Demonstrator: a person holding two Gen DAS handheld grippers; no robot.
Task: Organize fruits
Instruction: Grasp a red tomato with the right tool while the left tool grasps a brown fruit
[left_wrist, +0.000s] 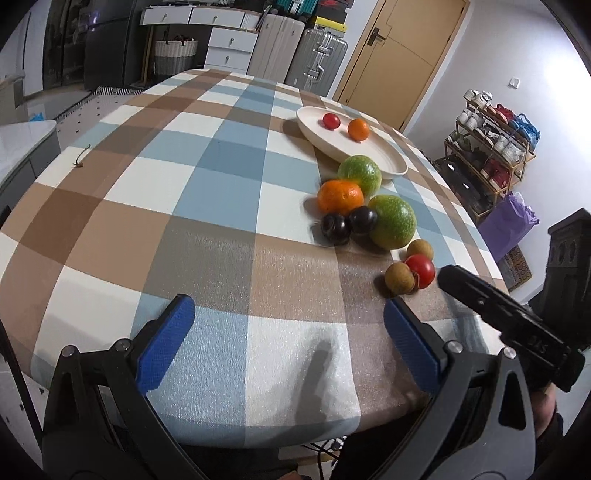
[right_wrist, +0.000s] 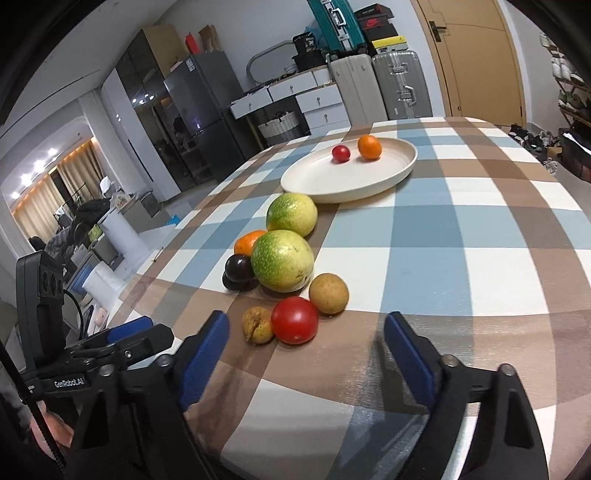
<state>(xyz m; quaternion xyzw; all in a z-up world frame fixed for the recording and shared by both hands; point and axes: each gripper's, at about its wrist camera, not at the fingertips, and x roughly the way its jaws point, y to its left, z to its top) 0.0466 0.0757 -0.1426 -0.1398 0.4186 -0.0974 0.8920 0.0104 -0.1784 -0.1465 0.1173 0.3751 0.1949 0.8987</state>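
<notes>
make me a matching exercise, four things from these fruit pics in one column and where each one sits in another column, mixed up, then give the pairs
Things
1. small orange
2. larger red tomato
3. dark plums
4. right gripper

Places or states
A. on the tablecloth, between two brown longans
B. on the cream plate, beside a small red tomato
C. jaws open, holding nothing, just short of the nearest fruit
D. on the tablecloth, against the nearer green fruit and in front of the big orange

Pairs: 1-B, 2-A, 3-D, 4-C

suitcases (right_wrist: 380, 86), fridge (right_wrist: 201, 110), shoe rack (left_wrist: 487, 147)
</notes>
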